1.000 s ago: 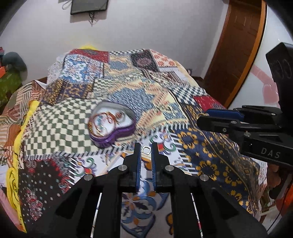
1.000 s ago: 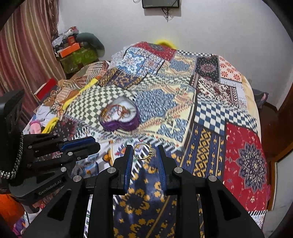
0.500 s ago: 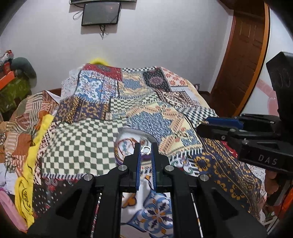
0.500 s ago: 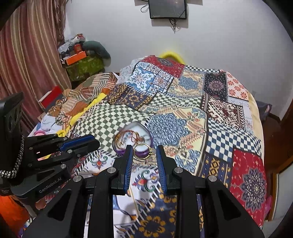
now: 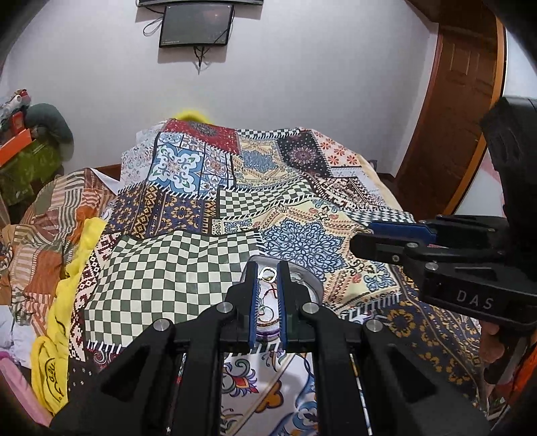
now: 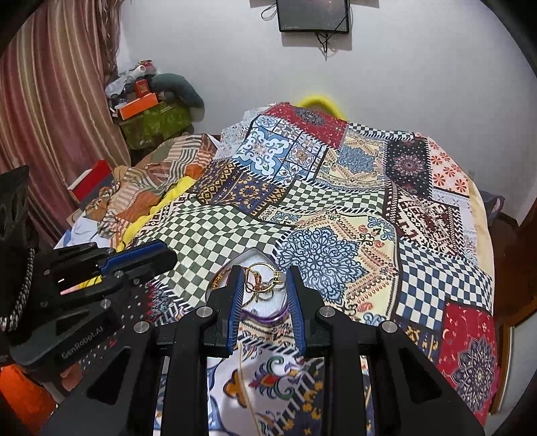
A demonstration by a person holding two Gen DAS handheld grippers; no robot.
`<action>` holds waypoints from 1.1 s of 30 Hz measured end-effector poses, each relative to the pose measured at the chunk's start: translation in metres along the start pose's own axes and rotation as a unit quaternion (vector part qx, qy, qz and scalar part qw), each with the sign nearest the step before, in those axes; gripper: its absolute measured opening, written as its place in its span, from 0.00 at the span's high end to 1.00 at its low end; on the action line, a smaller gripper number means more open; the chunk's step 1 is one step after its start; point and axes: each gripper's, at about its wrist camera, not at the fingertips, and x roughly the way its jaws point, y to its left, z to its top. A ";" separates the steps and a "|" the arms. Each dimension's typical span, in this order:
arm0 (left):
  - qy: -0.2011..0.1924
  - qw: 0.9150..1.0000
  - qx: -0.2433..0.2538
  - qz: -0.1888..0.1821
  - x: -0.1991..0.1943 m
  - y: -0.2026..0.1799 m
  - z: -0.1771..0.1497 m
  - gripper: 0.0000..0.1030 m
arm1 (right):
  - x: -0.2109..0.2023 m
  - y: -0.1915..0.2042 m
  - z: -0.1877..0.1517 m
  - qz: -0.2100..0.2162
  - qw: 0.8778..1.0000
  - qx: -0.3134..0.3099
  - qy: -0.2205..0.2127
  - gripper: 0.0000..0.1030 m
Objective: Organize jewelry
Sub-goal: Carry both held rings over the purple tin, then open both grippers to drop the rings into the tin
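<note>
My left gripper [image 5: 267,273] is shut on a small silver ring [image 5: 267,274], held just above a heart-shaped purple jewelry box [image 5: 310,285] on the patchwork bedspread. The box holds several rings and bangles and is largely hidden behind my fingers. My right gripper [image 6: 264,281] is shut on a gold ring [image 6: 259,276], held over the same box [image 6: 268,310]. Each gripper shows in the other's view: the right [image 5: 382,239] and the left [image 6: 147,256].
The patchwork bedspread [image 5: 188,261] covers the bed. Crumpled striped and yellow cloths [image 5: 63,255] lie along its left side. A cluttered green-covered stand [image 6: 152,124] is at the back left. A wooden door [image 5: 466,110] stands to the right. A screen [image 5: 196,25] hangs on the wall.
Both grippers have moved forward, each still holding its ring. The heart-shaped box, seen ahead and to the left before, now lies directly under both sets of fingertips.
</note>
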 end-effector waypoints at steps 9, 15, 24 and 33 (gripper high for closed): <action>0.039 0.999 -0.014 -0.012 0.045 0.012 -0.007 0.92 | 0.040 -0.011 0.009 0.021 0.999 0.022 0.045 0.77; 0.068 0.997 -0.018 -0.024 0.072 0.018 -0.012 0.92 | 0.069 -0.013 0.012 0.025 0.996 0.024 0.082 0.77; 0.087 0.995 -0.014 -0.036 0.090 0.015 -0.016 0.92 | 0.096 -0.019 0.013 0.038 0.992 0.033 0.120 0.77; 0.088 0.996 -0.003 -0.026 0.088 0.010 -0.017 0.91 | 0.100 -0.015 0.012 0.039 0.991 0.021 0.127 0.77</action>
